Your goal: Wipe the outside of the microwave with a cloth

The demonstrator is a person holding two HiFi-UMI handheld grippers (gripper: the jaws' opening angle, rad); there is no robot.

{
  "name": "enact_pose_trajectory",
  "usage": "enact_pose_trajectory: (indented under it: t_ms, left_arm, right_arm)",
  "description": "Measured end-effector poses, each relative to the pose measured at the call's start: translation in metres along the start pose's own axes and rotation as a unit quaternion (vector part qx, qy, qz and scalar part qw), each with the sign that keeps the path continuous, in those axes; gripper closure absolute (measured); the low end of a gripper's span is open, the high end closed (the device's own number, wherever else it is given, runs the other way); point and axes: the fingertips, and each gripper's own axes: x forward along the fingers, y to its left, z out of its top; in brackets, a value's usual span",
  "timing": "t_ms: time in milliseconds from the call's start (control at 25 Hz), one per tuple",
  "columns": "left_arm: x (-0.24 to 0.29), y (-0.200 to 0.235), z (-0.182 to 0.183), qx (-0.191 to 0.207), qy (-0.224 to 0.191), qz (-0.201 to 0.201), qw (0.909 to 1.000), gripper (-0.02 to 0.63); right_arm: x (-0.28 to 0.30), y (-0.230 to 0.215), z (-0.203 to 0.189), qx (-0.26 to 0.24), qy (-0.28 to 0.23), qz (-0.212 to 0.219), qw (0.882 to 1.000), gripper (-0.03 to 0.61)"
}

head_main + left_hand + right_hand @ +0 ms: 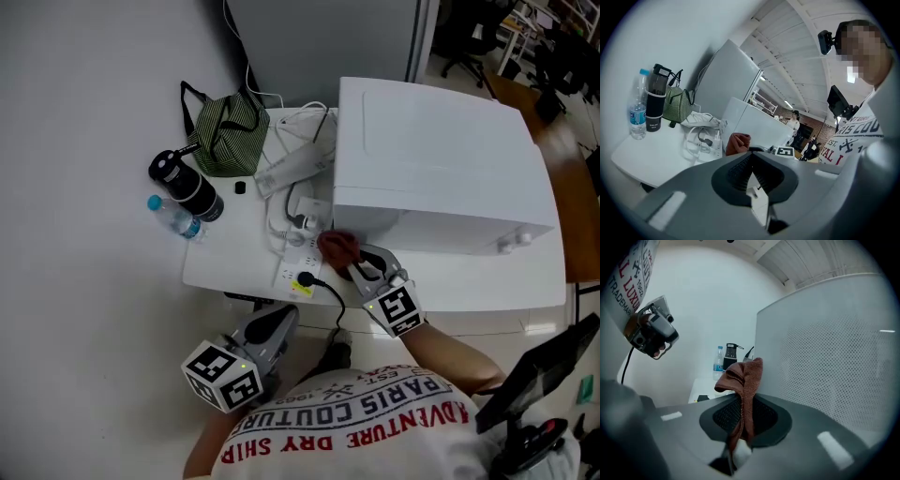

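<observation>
My right hand-held gripper [739, 420] pinches the soft, limp cloth [744, 377] by one fold, probably against the microwave [829, 352]. My left hand-held gripper [751, 164] is closed and empty.

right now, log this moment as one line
right claw: shut on cloth | cloth: at microwave vented side, contact unclear | left claw: shut, empty

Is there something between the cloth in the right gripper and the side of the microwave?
Nothing visible stands between them. The right gripper holds the cloth close beside the perforated wall of the microwave. The power strip lies on the table, off to the side.
</observation>
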Motion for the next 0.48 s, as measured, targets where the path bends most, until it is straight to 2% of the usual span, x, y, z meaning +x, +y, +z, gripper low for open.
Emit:
enact_pose_trajectory:
  t_ms: [280,480]
  left_arm:
    - [0.024,-0.010,0.005,0.015,0.015,-0.024,0.9995,0.607]
    - [0.053,-0.035,0.000,0.030,0.035,-0.065,0.9968,0.607]
  right_arm:
    - [-0.021,-0.032,-0.003,0.010,0.001,-0.041,0.999,0.532]
    - [-0.069,-0.071,-0.020,0.021,0.013,-0.099,0.995,0.532]
